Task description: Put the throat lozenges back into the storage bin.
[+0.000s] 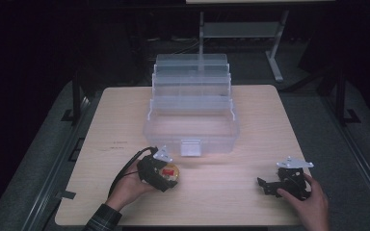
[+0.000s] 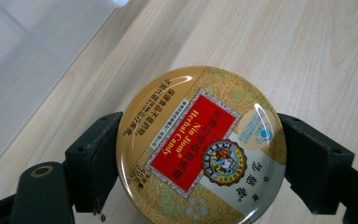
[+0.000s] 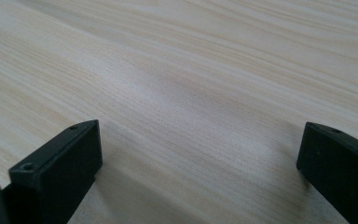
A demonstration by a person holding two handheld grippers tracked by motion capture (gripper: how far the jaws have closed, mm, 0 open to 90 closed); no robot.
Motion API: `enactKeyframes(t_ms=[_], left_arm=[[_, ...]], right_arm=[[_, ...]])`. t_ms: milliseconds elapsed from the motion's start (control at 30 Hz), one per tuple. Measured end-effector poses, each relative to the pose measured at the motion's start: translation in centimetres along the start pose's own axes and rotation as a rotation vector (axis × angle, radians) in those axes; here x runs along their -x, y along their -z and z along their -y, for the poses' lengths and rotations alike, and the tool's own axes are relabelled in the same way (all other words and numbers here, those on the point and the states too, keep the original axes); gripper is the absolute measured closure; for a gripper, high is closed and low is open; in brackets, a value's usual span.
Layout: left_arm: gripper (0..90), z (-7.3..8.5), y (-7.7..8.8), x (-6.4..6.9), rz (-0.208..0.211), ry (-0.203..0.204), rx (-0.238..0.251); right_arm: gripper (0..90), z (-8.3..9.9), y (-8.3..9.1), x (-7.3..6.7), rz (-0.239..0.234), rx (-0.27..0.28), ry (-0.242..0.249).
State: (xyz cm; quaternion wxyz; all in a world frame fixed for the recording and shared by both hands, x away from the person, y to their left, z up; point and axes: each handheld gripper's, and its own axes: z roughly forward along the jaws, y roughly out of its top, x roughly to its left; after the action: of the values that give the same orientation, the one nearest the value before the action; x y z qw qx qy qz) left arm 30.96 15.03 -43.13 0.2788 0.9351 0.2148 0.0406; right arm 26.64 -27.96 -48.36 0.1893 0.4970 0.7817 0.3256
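A round gold candy tin with a red label sits between the two black jaws of my left gripper, which is shut on its sides. In the high view the tin lies on the wooden table near the front left, with my left gripper held by a hand over it. My right gripper rests at the front right in the other hand. Its jaws stand wide apart over bare wood with nothing between them, so the right gripper is open.
A clear plastic tiered box stands open in the middle of the table, its front latch facing me. A corner of the clear plastic box lies just beyond the tin in the left gripper view.
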Motion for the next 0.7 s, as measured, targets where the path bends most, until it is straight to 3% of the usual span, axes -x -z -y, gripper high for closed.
enactKeyframes(t_ms=[700], left_arm=[[19.5,-0.7,1.4,-0.4,-0.004,0.004,0.024]], right_arm=[[0.0,0.0,0.0,0.0,0.0,0.0,0.0]])
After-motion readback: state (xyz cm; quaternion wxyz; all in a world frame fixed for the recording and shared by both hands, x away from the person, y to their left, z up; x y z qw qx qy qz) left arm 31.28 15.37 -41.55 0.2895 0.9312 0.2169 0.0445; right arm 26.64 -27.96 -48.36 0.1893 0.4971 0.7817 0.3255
